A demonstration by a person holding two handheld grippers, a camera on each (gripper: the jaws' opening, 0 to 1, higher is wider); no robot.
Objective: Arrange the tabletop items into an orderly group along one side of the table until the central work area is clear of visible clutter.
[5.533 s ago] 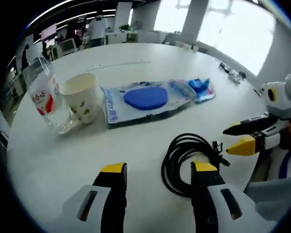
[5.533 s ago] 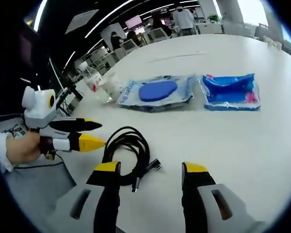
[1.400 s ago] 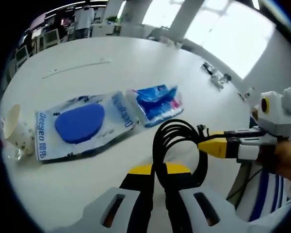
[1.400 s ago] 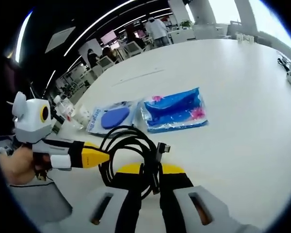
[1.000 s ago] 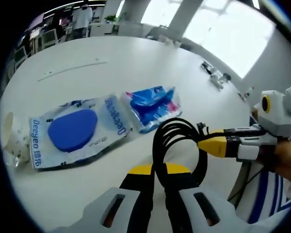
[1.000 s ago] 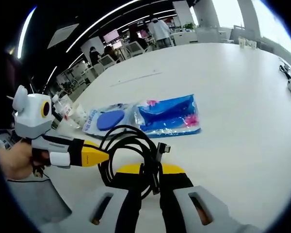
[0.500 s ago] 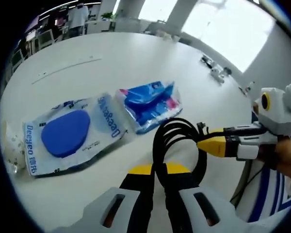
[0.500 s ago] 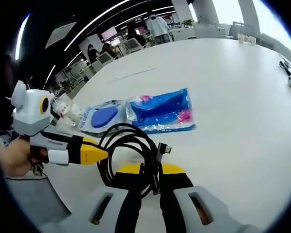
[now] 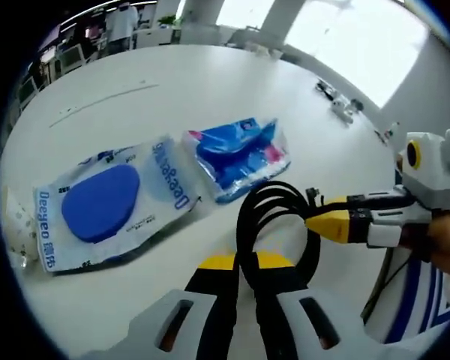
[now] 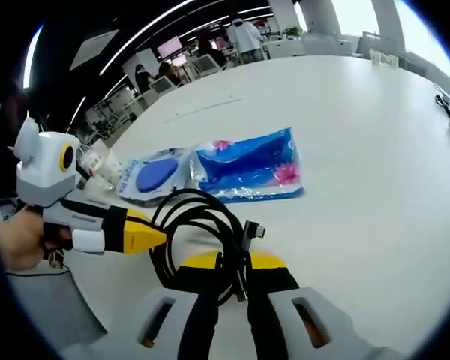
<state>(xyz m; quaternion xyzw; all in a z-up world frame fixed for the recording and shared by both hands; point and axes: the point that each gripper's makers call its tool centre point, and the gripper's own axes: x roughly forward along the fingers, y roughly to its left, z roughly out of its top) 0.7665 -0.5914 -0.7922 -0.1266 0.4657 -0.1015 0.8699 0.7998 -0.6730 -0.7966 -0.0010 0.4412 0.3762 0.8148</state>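
above the worktop [image 9: 210,90] | left gripper [image 9: 244,262] and right gripper [image 10: 229,262] both clamped on one cable coil [image 9: 274,217] | two packets: wipes packet [image 9: 105,206], blue packet [image 9: 236,154]

Both grippers have grey bodies, black jaws and yellow tips: left gripper [image 9: 245,262], right gripper [image 10: 232,262]; a blue-and-white striped sleeve [image 9: 405,296] at lower right

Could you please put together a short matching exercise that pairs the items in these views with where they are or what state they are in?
Things:
1. black cable coil
2. blue wipes pack
3. pack with blue oval
4. paper cup

States:
A. at the far left edge
B. clamped by both tools
C. lying between the cup and the blue wipes pack
D. just beyond the cable coil

Pairs: 1-B, 2-D, 3-C, 4-A
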